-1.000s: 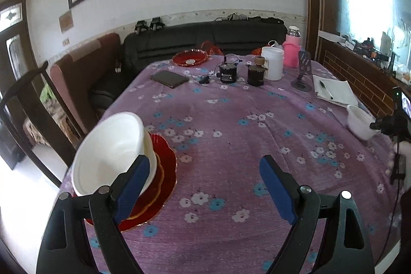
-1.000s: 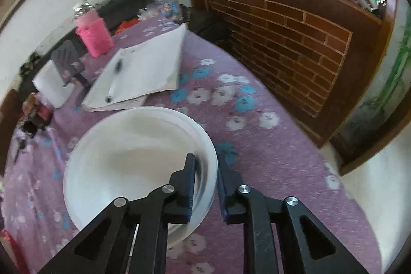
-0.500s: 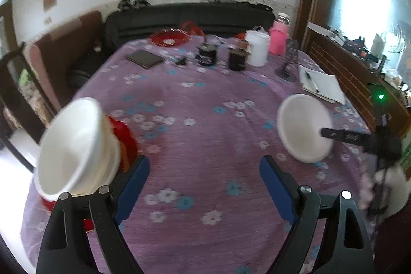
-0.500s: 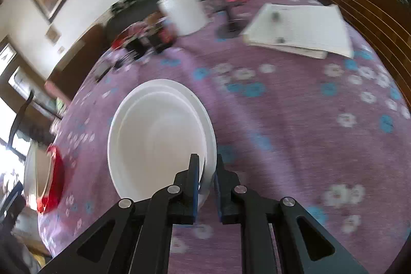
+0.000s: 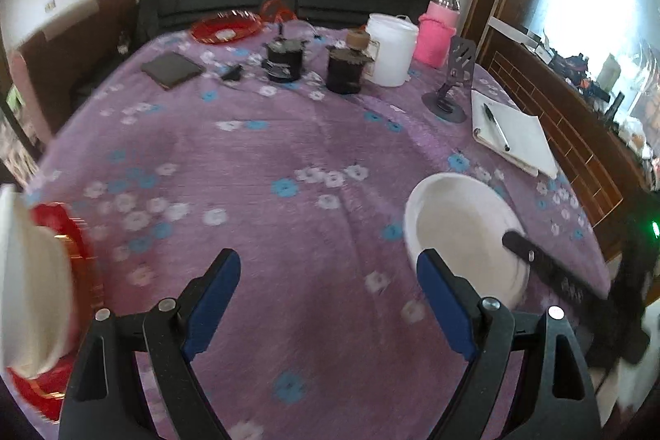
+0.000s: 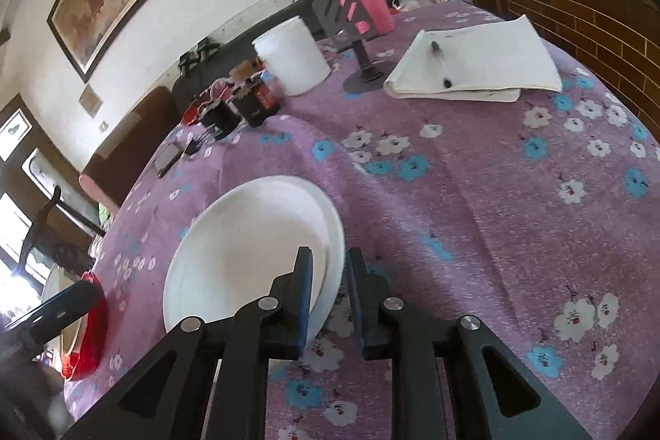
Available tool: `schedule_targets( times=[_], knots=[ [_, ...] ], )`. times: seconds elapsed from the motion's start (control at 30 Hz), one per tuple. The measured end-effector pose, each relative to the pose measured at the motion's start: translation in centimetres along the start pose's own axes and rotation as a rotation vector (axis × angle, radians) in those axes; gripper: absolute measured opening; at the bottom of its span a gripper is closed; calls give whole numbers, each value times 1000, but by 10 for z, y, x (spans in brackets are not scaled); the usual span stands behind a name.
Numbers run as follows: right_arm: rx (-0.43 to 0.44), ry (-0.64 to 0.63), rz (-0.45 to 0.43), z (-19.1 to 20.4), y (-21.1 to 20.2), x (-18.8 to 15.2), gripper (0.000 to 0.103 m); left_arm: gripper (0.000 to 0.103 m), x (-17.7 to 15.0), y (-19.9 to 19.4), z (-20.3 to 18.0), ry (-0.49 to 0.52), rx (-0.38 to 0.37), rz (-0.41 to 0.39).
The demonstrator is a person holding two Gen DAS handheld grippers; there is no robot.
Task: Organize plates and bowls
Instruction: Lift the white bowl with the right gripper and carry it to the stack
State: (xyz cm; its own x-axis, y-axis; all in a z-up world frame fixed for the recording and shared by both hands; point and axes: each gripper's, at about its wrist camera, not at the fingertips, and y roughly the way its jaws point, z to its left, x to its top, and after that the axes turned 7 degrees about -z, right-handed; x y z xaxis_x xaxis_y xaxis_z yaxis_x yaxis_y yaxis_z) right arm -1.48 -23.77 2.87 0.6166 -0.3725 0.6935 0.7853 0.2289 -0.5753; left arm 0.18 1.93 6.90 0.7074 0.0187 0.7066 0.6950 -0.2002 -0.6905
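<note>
A white bowl (image 5: pixel 458 229) (image 6: pixel 247 246) sits on the purple flowered tablecloth (image 5: pixel 288 159). My right gripper (image 6: pixel 328 267) straddles its near rim. Its jaws are opening, and a gap shows between the rim and the right finger. In the left wrist view one right finger (image 5: pixel 519 246) reaches into the bowl. My left gripper (image 5: pixel 328 275) hovers open over bare cloth just left of that bowl, with nothing between its fingers. At the far left, a stack of white bowls (image 5: pixel 29 275) rests on red plates (image 5: pixel 78 250) (image 6: pixel 88 332), blurred.
A notebook with a pen (image 5: pixel 511 135) lies at the right. Behind it stand a phone stand (image 5: pixel 453 81), a pink bottle (image 5: pixel 437 27), a white tub (image 5: pixel 390 54) and two dark jars (image 5: pixel 284 60). A red plate (image 5: pixel 227 27) and a black case (image 5: pixel 171 69) lie far left.
My right gripper carried the white bowl from the table's right edge toward the middle, and its jaws have parted a little. My left gripper swung right, away from the stack toward that bowl.
</note>
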Motion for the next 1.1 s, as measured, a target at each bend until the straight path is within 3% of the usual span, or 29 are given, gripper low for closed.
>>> schedule_targets(
  times=[0.1,0.23,0.3,0.37,0.47,0.57,0.93,1.1],
  knots=[
    [-10,-1,-1,0,0,0,18,86,6,27,-10,-28,-44,42],
    [-14,-9,3,1,0,-1,18,79,10,49,-28,0,-35,57],
    [-17,-11,8,2,0,-1,18,57,9,59,-34,24,-29,80],
    [-20,-16,16,3,2,-2,18,42,6,71,-40,41,-41,123],
    [-19,-36,21,6,3,-3,18,36,1,80,-47,55,-41,140],
    [-2,-55,22,11,4,-5,18,15,-3,81,-54,81,-61,138],
    [63,-62,26,16,7,-9,16,12,-6,55,-50,109,-9,72],
    [156,-82,48,27,8,-15,16,12,-11,30,-36,100,19,31]
  ],
)
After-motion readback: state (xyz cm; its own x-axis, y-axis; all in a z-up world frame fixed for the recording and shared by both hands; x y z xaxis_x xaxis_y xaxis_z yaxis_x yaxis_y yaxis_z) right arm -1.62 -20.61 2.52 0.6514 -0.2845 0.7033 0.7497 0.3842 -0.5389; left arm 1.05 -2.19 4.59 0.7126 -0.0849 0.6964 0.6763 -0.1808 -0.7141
